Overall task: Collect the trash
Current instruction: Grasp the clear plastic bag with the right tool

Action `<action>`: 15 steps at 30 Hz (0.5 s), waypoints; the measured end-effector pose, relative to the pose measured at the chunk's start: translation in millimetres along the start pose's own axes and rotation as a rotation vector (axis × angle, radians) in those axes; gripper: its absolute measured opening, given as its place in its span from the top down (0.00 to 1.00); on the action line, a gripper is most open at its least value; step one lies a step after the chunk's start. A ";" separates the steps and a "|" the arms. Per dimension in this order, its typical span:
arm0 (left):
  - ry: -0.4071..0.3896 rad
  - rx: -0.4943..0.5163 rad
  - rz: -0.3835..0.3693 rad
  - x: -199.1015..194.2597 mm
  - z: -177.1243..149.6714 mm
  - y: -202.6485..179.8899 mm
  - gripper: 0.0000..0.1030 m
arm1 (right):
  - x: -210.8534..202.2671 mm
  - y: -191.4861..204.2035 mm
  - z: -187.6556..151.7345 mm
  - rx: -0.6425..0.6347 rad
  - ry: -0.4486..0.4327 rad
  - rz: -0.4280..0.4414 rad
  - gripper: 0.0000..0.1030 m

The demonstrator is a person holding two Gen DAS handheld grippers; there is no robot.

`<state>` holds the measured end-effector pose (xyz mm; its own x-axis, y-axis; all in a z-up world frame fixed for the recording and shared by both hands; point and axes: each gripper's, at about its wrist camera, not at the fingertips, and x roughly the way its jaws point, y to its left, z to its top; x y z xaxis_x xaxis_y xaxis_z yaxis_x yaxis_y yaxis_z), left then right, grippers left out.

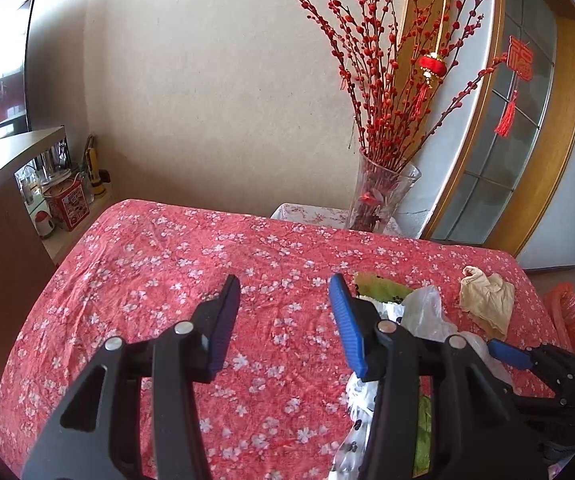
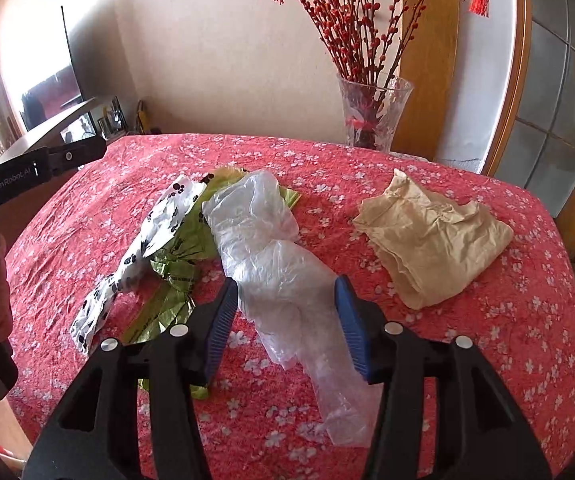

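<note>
On the red flowered tablecloth [image 2: 487,320] lie a clear plastic bag [image 2: 271,248], a white paw-print bag [image 2: 143,256], a crumpled green bag [image 2: 179,272] under them, and a crumpled beige paper [image 2: 431,236]. My right gripper [image 2: 286,322] is open, its blue pads either side of the clear bag, just above it. My left gripper [image 1: 285,322] is open and empty over bare cloth [image 1: 159,264], left of the trash; the clear bag [image 1: 423,312] and beige paper [image 1: 487,300] lie to its right. The right gripper's blue finger [image 1: 507,354] shows at the right edge.
A glass vase [image 2: 371,116] with red berry branches stands at the table's far edge. A low shelf [image 1: 15,168] with jars and a red tin [image 1: 69,206] is at the left. An orange bag [image 1: 571,316] hangs past the table's right edge. A glass-panelled door [image 1: 527,128] is behind.
</note>
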<state>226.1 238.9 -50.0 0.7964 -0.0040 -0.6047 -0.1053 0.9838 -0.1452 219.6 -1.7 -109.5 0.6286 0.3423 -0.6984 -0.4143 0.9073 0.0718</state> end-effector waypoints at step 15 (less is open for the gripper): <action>0.029 0.043 -0.053 5.5 -3.9 -19.1 0.55 | 15.2 -0.3 4.4 0.010 0.064 0.003 0.73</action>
<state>230.1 219.4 -53.6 0.7823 -0.0609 -0.6199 -0.0373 0.9888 -0.1443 232.1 4.3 -117.0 0.5840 0.3292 -0.7420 -0.4094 0.9088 0.0810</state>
